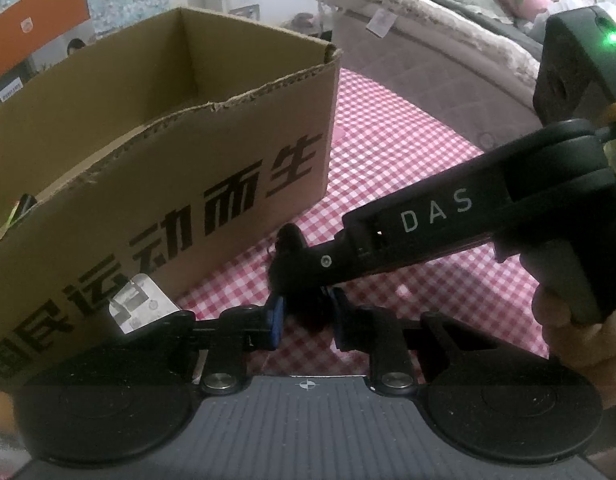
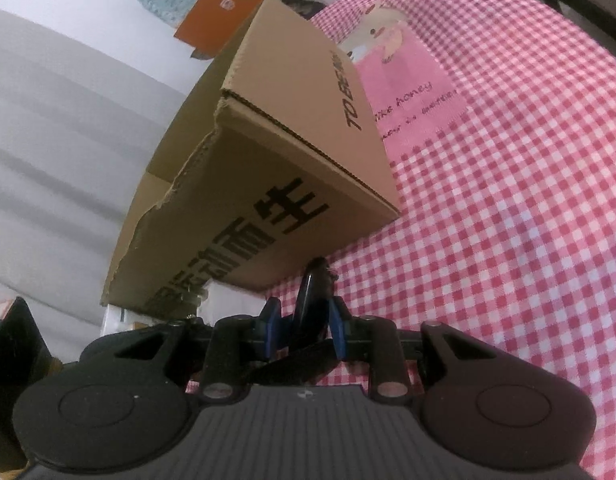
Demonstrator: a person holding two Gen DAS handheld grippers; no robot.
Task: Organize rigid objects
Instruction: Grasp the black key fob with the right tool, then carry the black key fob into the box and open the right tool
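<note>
A small glossy black object [image 2: 313, 300] stands upright between the blue pads of my right gripper [image 2: 304, 330], which is shut on it. In the left wrist view the right gripper [image 1: 294, 258] reaches in from the right and ends just above my left gripper [image 1: 307, 320]. The left blue pads [image 1: 276, 320] press on the dark lower part of the same black object [image 1: 306, 312]. What kind of object it is I cannot tell. An open cardboard box [image 1: 228, 184] with large black characters stands close behind on the left, also shown as the box [image 2: 292, 152] in the right wrist view.
A pink-and-white checked cloth [image 1: 407, 152] covers the surface, with a pink cartoon patch [image 2: 411, 80] by the box. A bed with blankets [image 1: 427, 20] lies behind, a person at its far end. A hand [image 1: 567, 332] holds the right gripper. Something dark lies inside the box [image 1: 22, 206].
</note>
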